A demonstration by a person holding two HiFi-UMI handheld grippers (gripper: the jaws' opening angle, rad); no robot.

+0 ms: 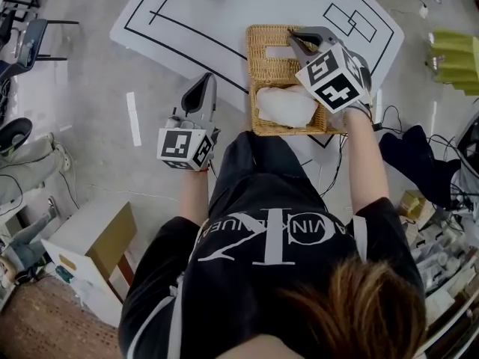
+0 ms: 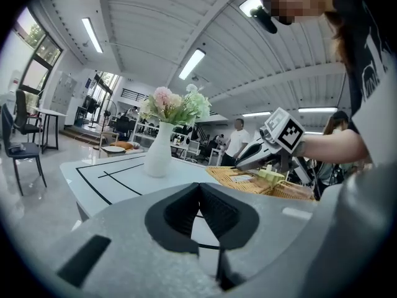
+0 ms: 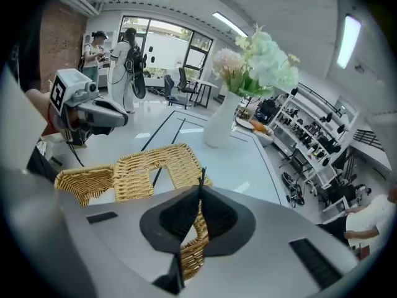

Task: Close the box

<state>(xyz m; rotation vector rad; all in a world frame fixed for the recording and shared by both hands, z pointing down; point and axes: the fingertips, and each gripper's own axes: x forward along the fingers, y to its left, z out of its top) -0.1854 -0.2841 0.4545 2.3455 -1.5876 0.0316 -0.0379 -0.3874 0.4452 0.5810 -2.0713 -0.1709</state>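
Observation:
A woven wicker box (image 1: 326, 124) sits at the near edge of the white table (image 1: 187, 21), with a white bundle (image 1: 284, 105) inside it. Its wicker lid (image 1: 263, 57), which has a window cut in it, stands open on the far side. My right gripper (image 1: 293, 34) is over the lid's far right edge. In the right gripper view the jaws (image 3: 200, 188) are shut on the lid's wicker rim (image 3: 155, 166). My left gripper (image 1: 200, 90) hangs off the table's left edge, apart from the box, shut on nothing (image 2: 200, 188). From there the box (image 2: 248, 182) and right gripper (image 2: 254, 157) show to the right.
A white vase of flowers (image 2: 159, 154) stands on the table beyond the box, also seen as the vase (image 3: 220, 126). On the floor at left are a white carton (image 1: 93, 245) and chairs (image 1: 22, 32). Cables and clutter (image 1: 434, 200) lie at right.

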